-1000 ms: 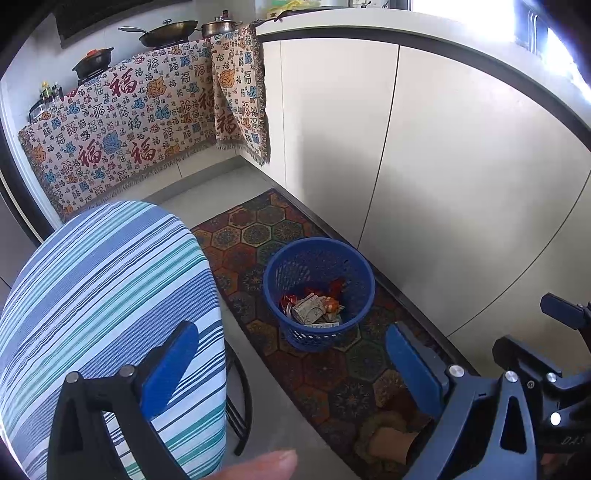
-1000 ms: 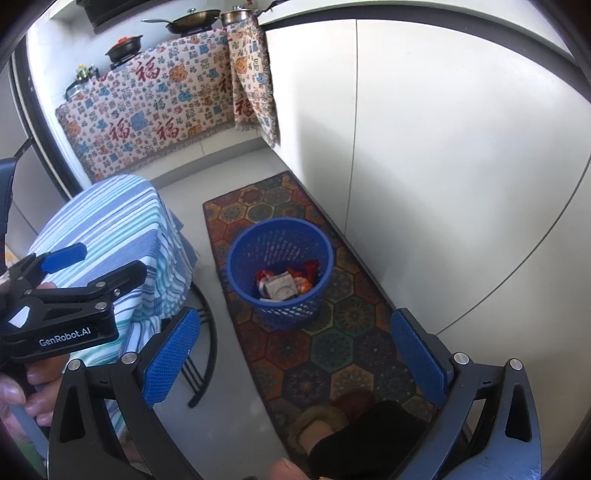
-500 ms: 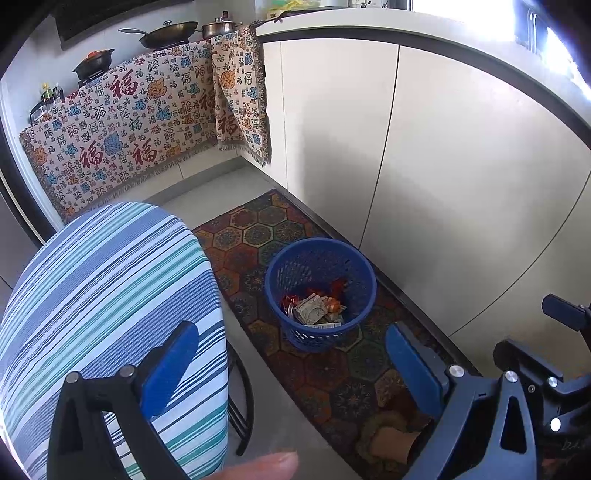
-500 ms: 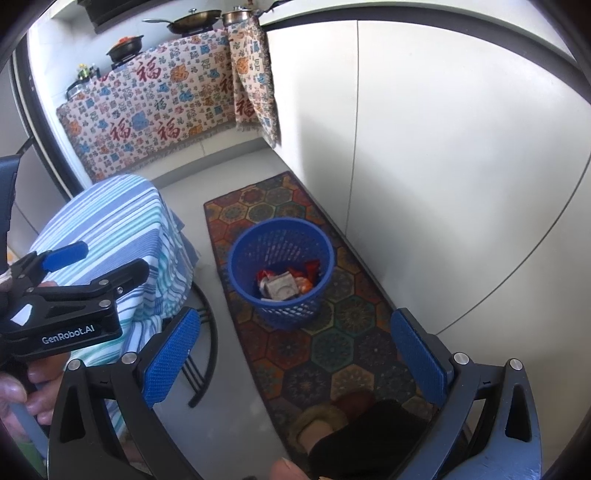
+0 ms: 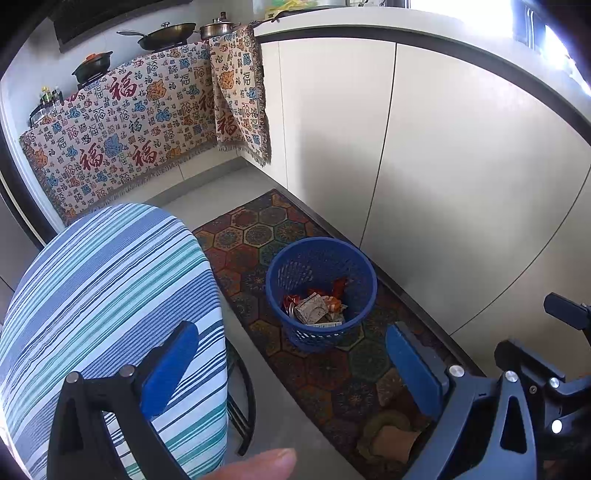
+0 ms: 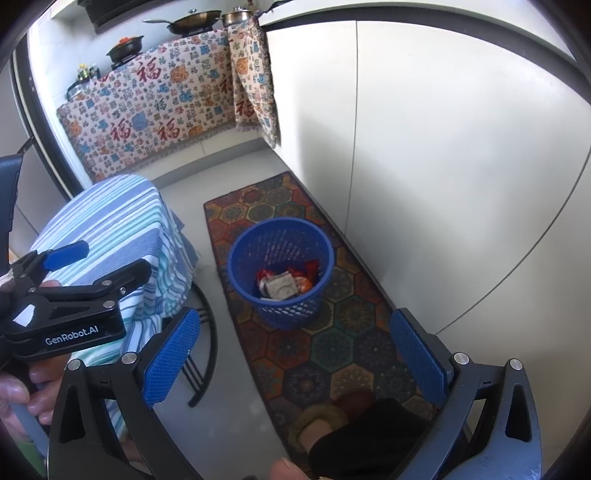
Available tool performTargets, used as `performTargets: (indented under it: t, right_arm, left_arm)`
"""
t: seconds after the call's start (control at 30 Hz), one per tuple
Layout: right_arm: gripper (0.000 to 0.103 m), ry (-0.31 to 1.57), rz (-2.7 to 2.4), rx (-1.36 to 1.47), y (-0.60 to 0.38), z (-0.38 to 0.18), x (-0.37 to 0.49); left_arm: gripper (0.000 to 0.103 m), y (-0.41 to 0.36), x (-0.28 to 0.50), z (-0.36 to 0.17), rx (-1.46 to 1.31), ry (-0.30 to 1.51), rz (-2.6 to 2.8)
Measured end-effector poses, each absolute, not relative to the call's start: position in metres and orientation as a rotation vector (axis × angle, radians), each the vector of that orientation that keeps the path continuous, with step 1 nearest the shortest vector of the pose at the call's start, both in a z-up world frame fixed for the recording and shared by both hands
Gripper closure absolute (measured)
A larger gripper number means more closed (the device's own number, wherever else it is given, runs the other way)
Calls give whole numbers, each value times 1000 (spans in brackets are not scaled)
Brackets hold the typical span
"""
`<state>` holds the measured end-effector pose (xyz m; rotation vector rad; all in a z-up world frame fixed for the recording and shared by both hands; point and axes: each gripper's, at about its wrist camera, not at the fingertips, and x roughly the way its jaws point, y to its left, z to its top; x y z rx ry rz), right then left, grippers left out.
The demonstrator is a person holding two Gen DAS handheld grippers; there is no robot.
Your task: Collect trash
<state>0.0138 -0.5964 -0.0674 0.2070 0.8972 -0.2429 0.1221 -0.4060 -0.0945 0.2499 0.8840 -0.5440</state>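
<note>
1. Two sets of jaws, left gripper (image 5: pixel 288 373) and right gripper (image 6: pixel 295 354), spread wide, holding nothing.
2. Crumpled wrapper trash (image 6: pixel 286 282) inside round blue plastic mesh basket (image 6: pixel 236 266), at 12 o'clock, on patterned hexagon rug (image 6: pixel 332 354).

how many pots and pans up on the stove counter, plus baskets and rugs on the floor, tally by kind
frying pan: 1
steel lidded pot: 1
black pot with orange lid: 1
blue basket: 1
patterned rug: 1
total: 5
</note>
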Motion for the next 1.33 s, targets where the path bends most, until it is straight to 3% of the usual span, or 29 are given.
performTargets:
  t: [1.33]
  right_arm:
    - [0,916,-255,238,-599,-76,13]
  left_arm:
    - [0,-416,115,-104,283,892,-594]
